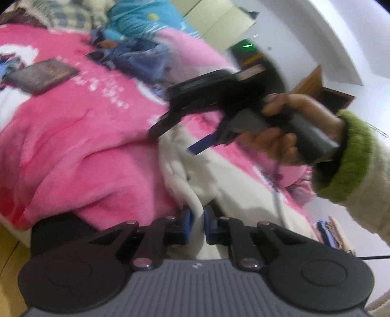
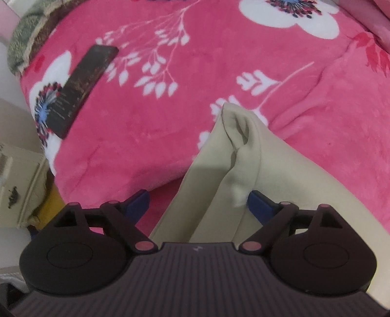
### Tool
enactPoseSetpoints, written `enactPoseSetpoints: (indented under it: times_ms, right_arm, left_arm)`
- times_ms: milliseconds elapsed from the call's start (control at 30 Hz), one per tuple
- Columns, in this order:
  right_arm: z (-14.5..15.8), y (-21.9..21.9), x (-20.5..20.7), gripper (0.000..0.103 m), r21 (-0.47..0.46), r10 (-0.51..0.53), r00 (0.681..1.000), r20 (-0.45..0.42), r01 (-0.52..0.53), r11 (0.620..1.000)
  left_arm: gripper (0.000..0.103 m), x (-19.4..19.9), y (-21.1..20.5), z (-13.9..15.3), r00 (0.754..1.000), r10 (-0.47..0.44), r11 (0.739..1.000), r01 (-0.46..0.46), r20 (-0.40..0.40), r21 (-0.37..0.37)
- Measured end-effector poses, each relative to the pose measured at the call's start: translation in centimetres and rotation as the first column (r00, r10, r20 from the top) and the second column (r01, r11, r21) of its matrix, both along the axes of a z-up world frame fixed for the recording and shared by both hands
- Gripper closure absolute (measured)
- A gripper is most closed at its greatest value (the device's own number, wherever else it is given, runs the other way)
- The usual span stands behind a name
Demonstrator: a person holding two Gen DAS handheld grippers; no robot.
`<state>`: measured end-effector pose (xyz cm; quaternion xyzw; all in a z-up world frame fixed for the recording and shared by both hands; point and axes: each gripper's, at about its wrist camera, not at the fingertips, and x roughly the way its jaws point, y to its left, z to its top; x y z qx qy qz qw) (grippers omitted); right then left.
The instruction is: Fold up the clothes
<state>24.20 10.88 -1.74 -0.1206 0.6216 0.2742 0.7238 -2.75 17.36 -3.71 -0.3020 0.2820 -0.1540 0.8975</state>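
You are handling smooth matt cream cloth garment (image 2: 219, 156) over plush pink fleece blanket (image 2: 158, 126); glossy dark book (image 2: 82, 90) lying there.

A dark book (image 2: 80, 90) lies on the pink flowered blanket (image 2: 170, 117); crumpled blue bedding (image 1: 141, 22) is heaped beyond

Nothing readable here. The dark book (image 2: 78, 90) lying on the pink blanket (image 2: 170, 122) carries gold lettering and pale lines of print, but all of it is too blurred and small to make out in either view.
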Motion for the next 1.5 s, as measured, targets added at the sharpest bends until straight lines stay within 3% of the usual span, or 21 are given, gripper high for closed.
enactPoseSetpoints:
  times_ms: [367,433,700,833,1067,1233,1367,1500]
  right_arm:
    - [-0.8,0.6,-0.7,0.017,-0.052,0.057,0.997,0.049,-0.054,0.997]
    - [-0.6,0.1,-0.9,0.026,-0.043,0.062,0.996,0.072,-0.059,0.997]
    - [0.2,-3.5,-0.4,0.081,0.043,0.027,0.992,0.127,-0.033,0.999]
    - [1.1,-6.4,0.1,0.092,0.192,-0.061,0.993,0.098,0.041,0.980]
    - [4.0,-12.1,-1.2,0.094,0.418,-0.169,0.981,0.092,0.116,0.901]
    - [5.7,-16.7,-2.2,0.095,0.522,-0.229,0.970,0.078,0.156,0.838]
    - [6.2,-20.0,-3.1,0.098,0.588,-0.261,0.963,0.072,0.171,0.791]
    - [5.8,-21.8,-3.2,0.098,0.620,-0.281,0.958,0.055,0.188,0.762]
  left_arm:
    - [0.091,0.7,-3.1,1.8,0.984,-0.123,0.992,0.122,0.127,0.013]
    - [0.091,1.0,-3.6,1.7,0.983,-0.133,0.991,0.133,0.126,0.010]
    - [0.091,1.8,-4.9,2.1,0.979,-0.152,0.988,0.152,0.132,0.014]
    - [0.091,1.6,-5.7,2.9,0.976,-0.166,0.986,0.164,0.143,0.025]
    - [0.091,1.5,-8.6,4.8,0.955,-0.245,0.969,0.240,0.166,0.055]
    - [0.093,1.4,-11.1,6.5,0.919,-0.333,0.942,0.334,0.211,0.033]
    - [0.093,1.7,-12.8,7.3,0.893,-0.386,0.922,0.376,0.230,0.088]
    - [0.087,1.3,-13.6,7.4,0.896,-0.396,0.916,0.371,0.200,0.151]
